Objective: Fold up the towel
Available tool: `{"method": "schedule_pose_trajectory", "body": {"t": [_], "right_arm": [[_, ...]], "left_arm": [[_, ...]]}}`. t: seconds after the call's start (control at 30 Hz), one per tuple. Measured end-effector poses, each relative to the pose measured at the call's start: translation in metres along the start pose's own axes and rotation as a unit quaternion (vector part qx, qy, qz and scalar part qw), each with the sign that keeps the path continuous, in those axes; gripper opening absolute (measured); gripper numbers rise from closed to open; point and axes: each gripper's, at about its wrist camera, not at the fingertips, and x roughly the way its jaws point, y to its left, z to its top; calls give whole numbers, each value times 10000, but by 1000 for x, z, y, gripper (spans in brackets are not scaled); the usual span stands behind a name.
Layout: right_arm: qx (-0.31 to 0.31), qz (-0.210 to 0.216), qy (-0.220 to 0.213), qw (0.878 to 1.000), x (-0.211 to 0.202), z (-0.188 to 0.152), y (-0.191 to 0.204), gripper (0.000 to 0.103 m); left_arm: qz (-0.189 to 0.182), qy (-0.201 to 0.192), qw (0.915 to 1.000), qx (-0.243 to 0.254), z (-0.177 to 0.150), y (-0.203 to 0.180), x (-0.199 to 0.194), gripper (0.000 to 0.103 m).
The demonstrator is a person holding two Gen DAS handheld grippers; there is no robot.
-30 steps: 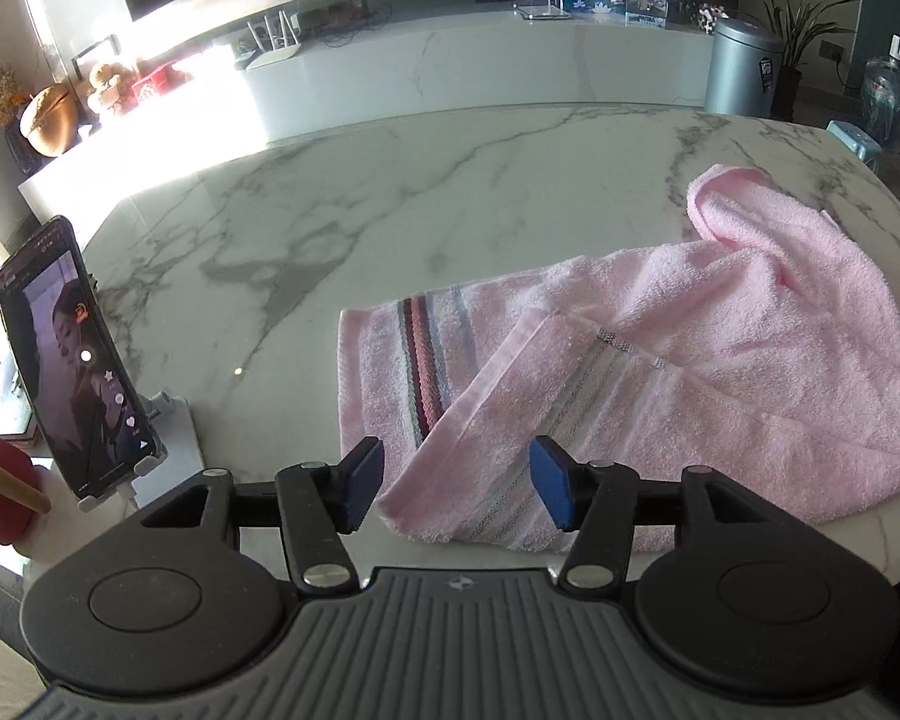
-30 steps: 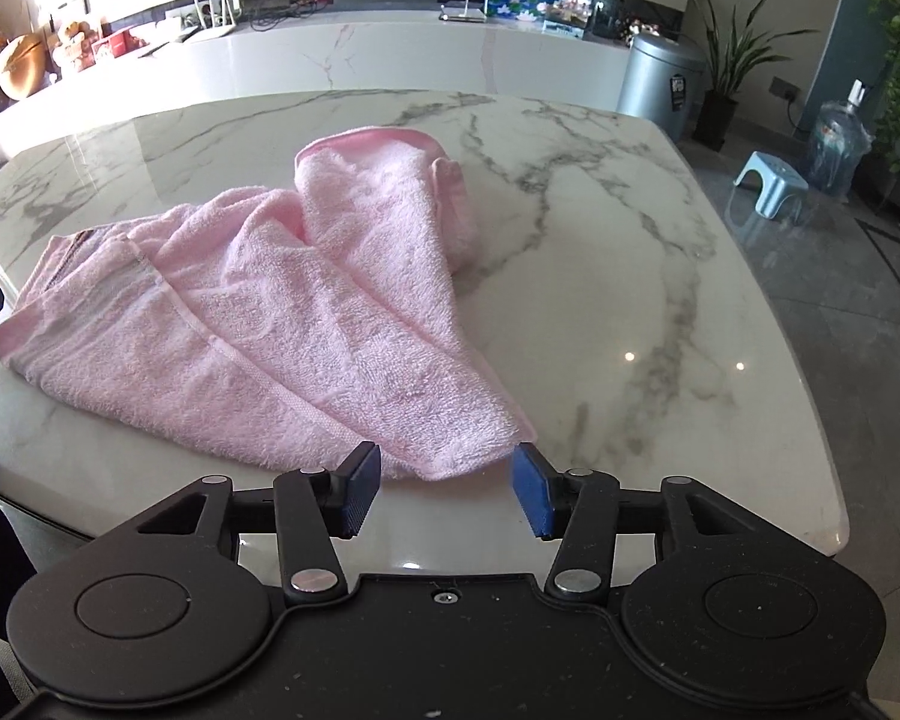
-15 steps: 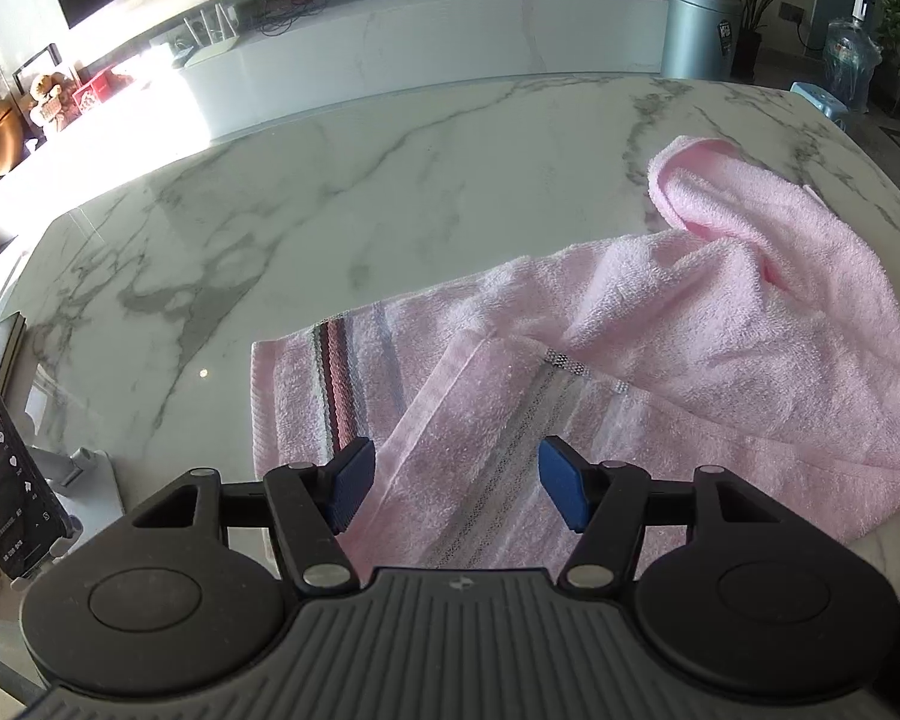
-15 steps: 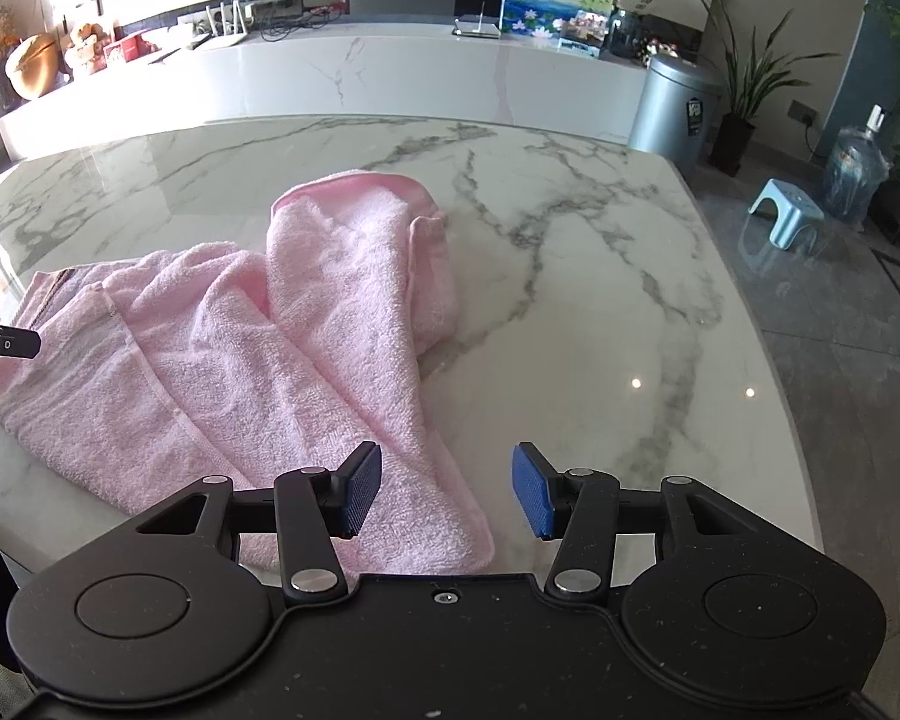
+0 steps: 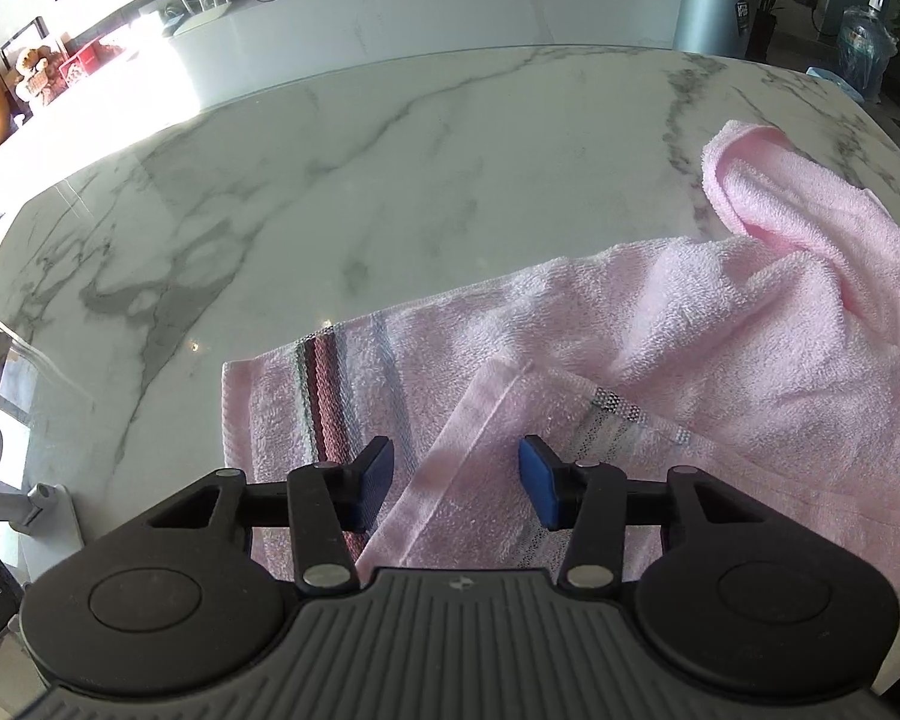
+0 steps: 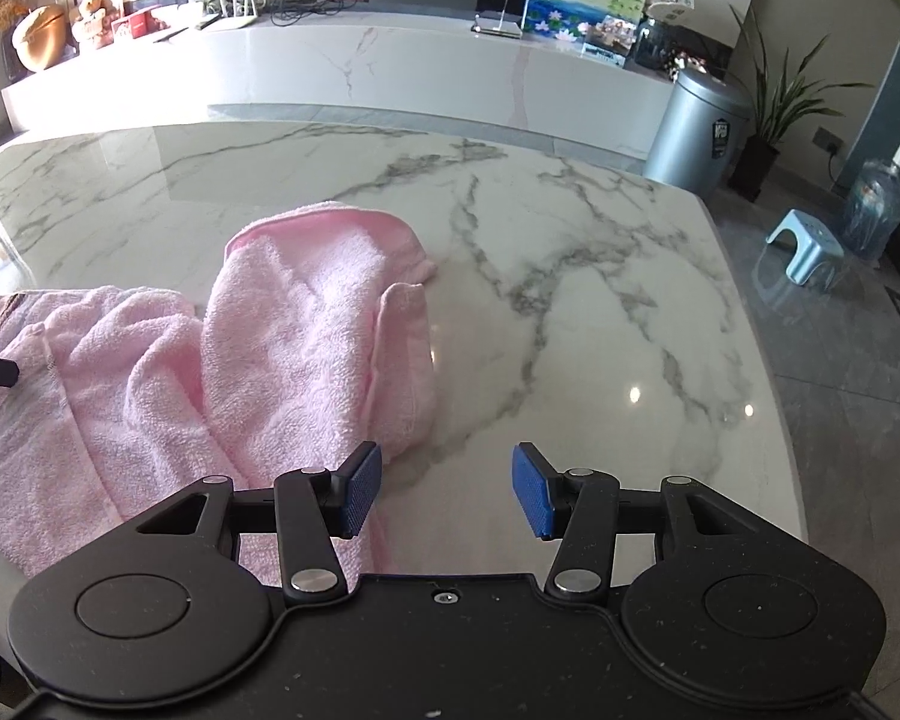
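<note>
Behind, a marble table (image 6: pixel 570 276) faces a white counter (image 6: pixel 330 72).

Both tools were matte black, each with two fingers tipped by blue textured pads (image 5: pixel 537 483) (image 6: pixel 360 486). Behind the fingers sat silver pivot screws (image 6: pixel 307 581) and round black discs (image 5: pixel 144 603). The left gripper (image 5: pixel 456 480) had a ribbed grey body, the right gripper (image 6: pixel 447 489) a smooth one.

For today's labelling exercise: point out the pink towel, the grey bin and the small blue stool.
pink towel (image 5: pixel 720 348): left wrist view, on its plain terry middle.
grey bin (image 6: pixel 693 132): right wrist view, on its side wall.
small blue stool (image 6: pixel 807 246): right wrist view, on its seat.
</note>
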Motion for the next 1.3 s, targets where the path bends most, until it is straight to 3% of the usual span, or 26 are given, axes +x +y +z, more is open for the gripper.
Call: {"method": "schedule_pose_trajectory", "body": {"t": [0.2, 0.4, 0.57, 0.7, 0.97, 1.3], "right_arm": [[91, 54, 34, 9999, 28, 23, -8, 47], [82, 192, 100, 9997, 55, 46, -6, 46], [140, 290, 335, 9989, 78, 48, 1, 37], [154, 391, 515, 9978, 88, 41, 7, 11], [133, 310, 501, 9982, 83, 36, 11, 1], [133, 139, 463, 9987, 63, 31, 6, 0]], "left_arm": [[-59, 55, 9999, 65, 7, -2, 10, 41], [-196, 56, 9998, 76, 13, -3, 13, 30], [-204, 112, 9996, 164, 17, -6, 14, 19], [-181, 115, 9996, 203, 19, -8, 15, 15], [-163, 84, 9995, 264, 19, -11, 15, 10], [-103, 30, 9997, 214, 20, -4, 6, 8]]}}
